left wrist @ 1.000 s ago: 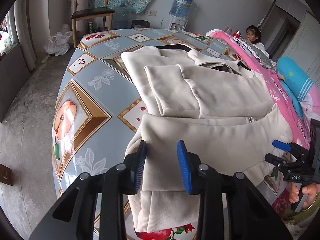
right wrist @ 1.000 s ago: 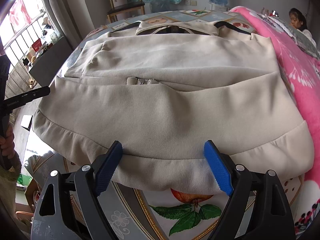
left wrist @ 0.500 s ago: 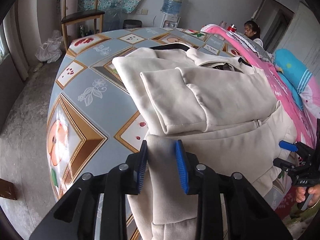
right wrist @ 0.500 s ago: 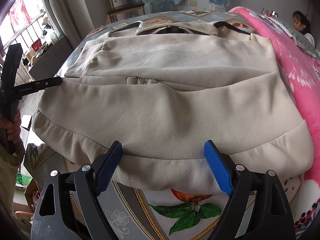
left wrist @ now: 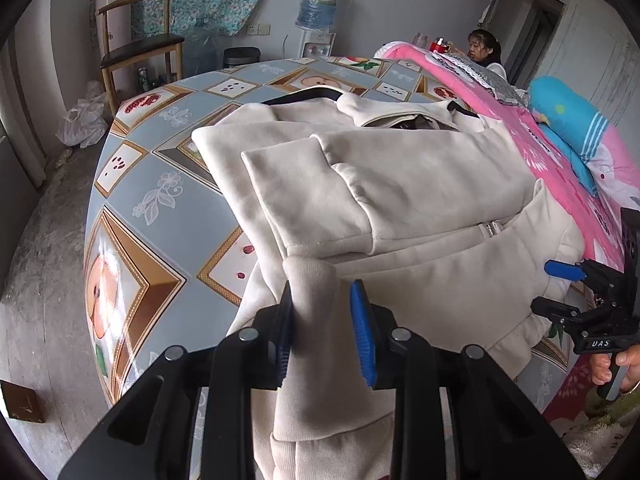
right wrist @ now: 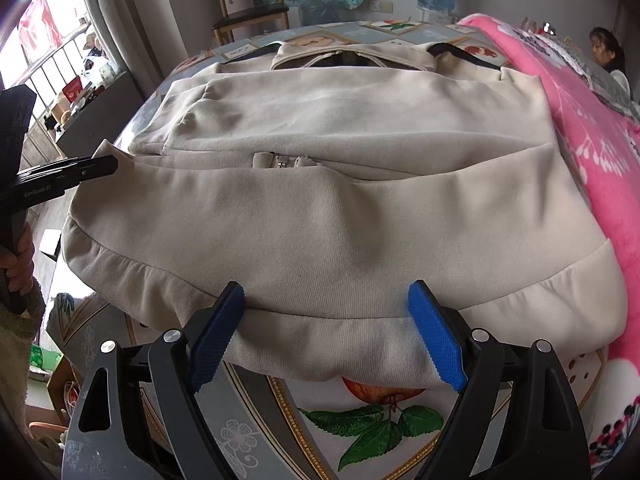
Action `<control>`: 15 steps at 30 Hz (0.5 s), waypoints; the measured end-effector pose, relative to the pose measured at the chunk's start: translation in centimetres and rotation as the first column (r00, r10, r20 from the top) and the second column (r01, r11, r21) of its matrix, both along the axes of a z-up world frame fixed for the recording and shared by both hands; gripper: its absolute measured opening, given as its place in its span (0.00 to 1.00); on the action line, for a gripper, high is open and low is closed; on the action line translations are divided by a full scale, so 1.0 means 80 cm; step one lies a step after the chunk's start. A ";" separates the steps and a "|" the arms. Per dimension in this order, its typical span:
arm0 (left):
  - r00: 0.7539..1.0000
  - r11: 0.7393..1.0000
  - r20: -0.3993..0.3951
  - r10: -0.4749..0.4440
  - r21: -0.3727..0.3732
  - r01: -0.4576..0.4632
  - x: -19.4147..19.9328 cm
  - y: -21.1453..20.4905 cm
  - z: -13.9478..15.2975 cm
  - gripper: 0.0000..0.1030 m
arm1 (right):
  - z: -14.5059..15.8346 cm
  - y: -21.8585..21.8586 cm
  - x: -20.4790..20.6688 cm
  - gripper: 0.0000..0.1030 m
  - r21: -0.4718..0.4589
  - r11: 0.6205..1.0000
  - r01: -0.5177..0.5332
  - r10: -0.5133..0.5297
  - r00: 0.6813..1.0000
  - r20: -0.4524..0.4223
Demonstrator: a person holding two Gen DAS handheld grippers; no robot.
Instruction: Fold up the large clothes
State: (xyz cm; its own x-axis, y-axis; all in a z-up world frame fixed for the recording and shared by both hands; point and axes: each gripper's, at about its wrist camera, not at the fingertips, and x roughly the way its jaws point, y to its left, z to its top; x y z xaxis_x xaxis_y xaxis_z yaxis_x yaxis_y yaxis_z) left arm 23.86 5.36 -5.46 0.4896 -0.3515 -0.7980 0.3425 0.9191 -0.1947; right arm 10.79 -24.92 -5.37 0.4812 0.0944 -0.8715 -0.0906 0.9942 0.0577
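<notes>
A large cream zip jacket (left wrist: 400, 184) lies on the table, sleeves folded across its front; it also fills the right wrist view (right wrist: 320, 184). My left gripper (left wrist: 322, 328) is shut on the ribbed hem corner (left wrist: 310, 280) at the jacket's left side and holds it raised off the table. My right gripper (right wrist: 326, 328) is open, its blue pads on either side of the middle of the hem (right wrist: 328, 344), which lies flat at the table's near edge. The right gripper also shows in the left wrist view (left wrist: 560, 288), the left one in the right wrist view (right wrist: 104, 166).
The table (left wrist: 132, 208) has a fruit-patterned cloth. A pink blanket (right wrist: 592, 120) lies along its right side, with a blue pillow (left wrist: 568, 120). A wooden chair (left wrist: 140, 40) and water dispenser (left wrist: 320, 12) stand behind. A person (left wrist: 484, 48) sits at the back.
My left gripper has closed on the jacket's left hem corner and lifted it up and inward. The right gripper has stayed open at the hem's middle.
</notes>
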 end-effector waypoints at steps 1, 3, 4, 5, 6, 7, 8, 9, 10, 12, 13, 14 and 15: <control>1.000 1.000 -0.002 0.008 0.008 -0.008 0.002 0.000 -0.003 0.26 | 0.000 0.000 0.000 0.79 0.001 1.000 0.000 0.000 1.000 0.001; 1.000 0.999 0.009 0.017 0.031 -0.017 0.002 -0.002 -0.003 0.14 | 0.000 0.000 0.000 0.79 0.002 1.000 0.003 -0.003 1.000 0.003; 1.000 0.999 0.020 0.015 0.032 -0.016 -0.001 -0.003 0.001 0.11 | 0.000 0.000 0.000 0.79 0.003 1.000 0.004 -0.004 1.000 0.005; 0.999 1.000 0.037 0.011 0.026 -0.012 -0.006 -0.005 0.007 0.09 | 0.000 -0.001 0.000 0.79 0.004 1.000 0.004 -0.004 1.000 0.007; 0.999 1.000 0.054 0.006 0.026 -0.008 -0.012 -0.006 0.012 0.09 | -0.001 -0.001 -0.001 0.79 0.005 1.000 0.004 -0.004 1.000 0.008; 0.997 0.999 0.072 -0.002 0.033 0.000 -0.018 -0.009 0.018 0.09 | -0.001 -0.001 -0.001 0.79 0.007 1.000 0.003 -0.003 1.000 0.009; 0.997 0.999 0.078 -0.013 0.036 0.010 -0.022 -0.011 0.021 0.09 | -0.001 -0.001 -0.001 0.79 0.007 1.000 0.003 -0.003 1.000 0.009; 0.997 0.999 0.070 -0.024 0.040 0.022 -0.025 -0.015 0.021 0.09 | -0.001 -0.001 -0.002 0.79 0.007 1.000 0.001 -0.001 1.000 0.009; 0.998 0.998 0.057 -0.027 0.053 0.024 -0.024 -0.018 0.019 0.09 | -0.001 -0.001 -0.002 0.79 0.009 1.000 -0.001 0.001 1.000 0.010; 1.000 0.994 0.030 -0.010 0.105 0.007 -0.017 -0.023 0.008 0.09 | -0.002 -0.001 -0.002 0.80 0.012 1.000 -0.004 0.003 1.000 0.012; 1.000 0.992 0.018 0.006 0.124 -0.008 -0.013 -0.023 0.003 0.09 | -0.002 -0.001 -0.002 0.80 0.014 1.000 -0.005 0.005 1.000 0.013; 1.000 0.991 0.007 0.027 0.129 -0.027 -0.009 -0.022 -0.001 0.09 | -0.002 -0.001 -0.002 0.80 0.016 1.000 -0.006 0.006 1.000 0.014; 0.999 0.992 0.004 0.040 0.123 -0.040 -0.006 -0.021 -0.002 0.09 | -0.001 -0.002 -0.003 0.80 0.018 1.000 -0.007 0.006 1.000 0.015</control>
State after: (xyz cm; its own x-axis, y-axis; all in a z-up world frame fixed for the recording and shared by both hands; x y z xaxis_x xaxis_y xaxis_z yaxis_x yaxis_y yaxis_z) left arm 23.35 3.71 -5.65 0.5022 -0.2309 -0.8333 0.3049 0.9491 -0.0792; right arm 10.58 -25.06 -5.47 0.4934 0.1133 -0.8624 -0.0982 0.9924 0.0742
